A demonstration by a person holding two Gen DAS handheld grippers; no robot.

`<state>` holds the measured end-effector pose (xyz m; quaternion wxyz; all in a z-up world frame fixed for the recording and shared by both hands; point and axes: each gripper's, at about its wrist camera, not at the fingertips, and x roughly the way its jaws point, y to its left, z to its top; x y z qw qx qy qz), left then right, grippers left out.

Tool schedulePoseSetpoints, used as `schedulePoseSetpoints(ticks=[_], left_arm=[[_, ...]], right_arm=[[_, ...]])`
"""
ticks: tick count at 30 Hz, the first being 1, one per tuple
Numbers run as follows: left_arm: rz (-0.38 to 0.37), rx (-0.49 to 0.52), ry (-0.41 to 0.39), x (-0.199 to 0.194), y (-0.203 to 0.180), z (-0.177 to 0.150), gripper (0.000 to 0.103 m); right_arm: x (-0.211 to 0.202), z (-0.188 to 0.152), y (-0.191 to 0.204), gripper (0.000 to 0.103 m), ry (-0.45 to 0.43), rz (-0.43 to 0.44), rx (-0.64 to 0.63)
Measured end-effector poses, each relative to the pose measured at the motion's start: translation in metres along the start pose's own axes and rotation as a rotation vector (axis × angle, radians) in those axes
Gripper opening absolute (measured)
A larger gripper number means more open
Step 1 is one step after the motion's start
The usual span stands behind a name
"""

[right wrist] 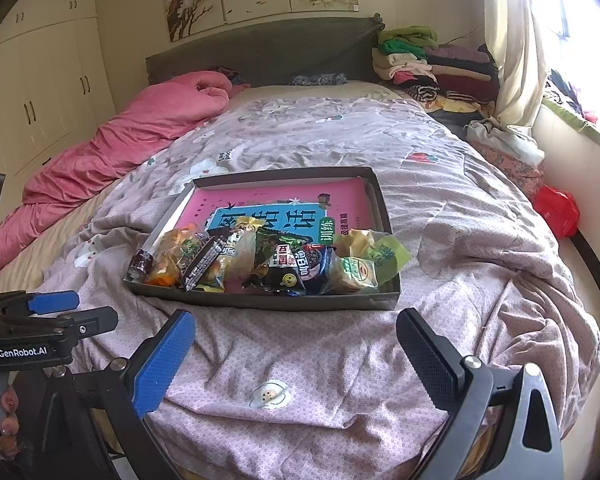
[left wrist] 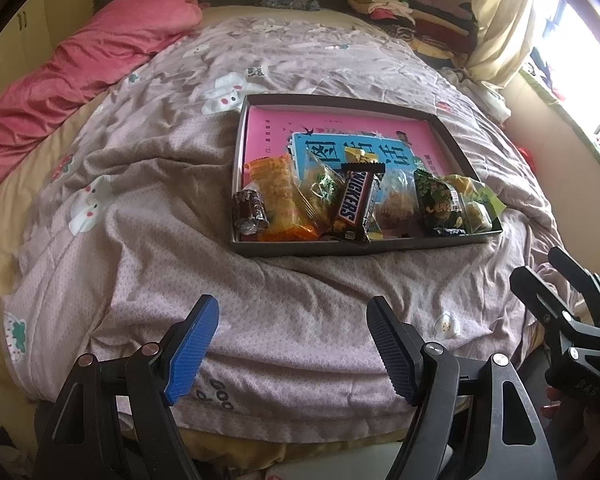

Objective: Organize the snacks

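Snacks sit piled at the near end of a shallow dark cardboard tray (left wrist: 452,127) on the bed, crinkly plastic wrappers overlapping. Left to right in the left wrist view: small dark foil-wrapped roll (left wrist: 250,209), orange glossy packet (left wrist: 280,196), clear bag with green print (left wrist: 320,188), brown Snickers bar (left wrist: 354,204) lying tilted across the others, clear pouch with a pale cake (left wrist: 394,204), dark green printed packet (left wrist: 440,204), yellow-green square packets (left wrist: 476,204) at the right corner. Far half of the tray shows a flat pink book cover (left wrist: 340,128) with a blue panel. Tray rests on a wrinkled mauve quilt (left wrist: 180,200), soft, fine-dotted weave with white cartoon patches. Rumpled pink blanket (left wrist: 72,72) along the left edge of the bed, folded clothes stack (right wrist: 432,64) by the headboard, cream curtain (right wrist: 516,48) at the window, red plastic bag (right wrist: 558,210) off the right side.

Left gripper (left wrist: 292,350) released, fingers spread wide, ribbed blue pads, hovering over the quilt short of the tray, touching nothing. Right gripper (right wrist: 296,360) also released, jaws wide apart, one blue pad and one that looks dark, textured; nothing between them, tray just ahead.
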<state>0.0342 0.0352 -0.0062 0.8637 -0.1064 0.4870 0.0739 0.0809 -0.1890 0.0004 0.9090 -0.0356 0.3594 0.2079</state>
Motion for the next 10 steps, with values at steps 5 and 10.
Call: schedulePoseSetpoints(ticks=[5,10], left_arm=[[0.014,-0.014,-0.033,-0.0025,0.0031,0.0012,0.078],[0.042,-0.024,-0.091,-0.0088,0.0069,0.0056,0.078]], right_arm=[[0.0026,-0.0013,0.0012,0.102,0.007,-0.004,-0.004],[0.0071,-0.0026,0.0011,0.102,0.015,-0.007,0.0]])
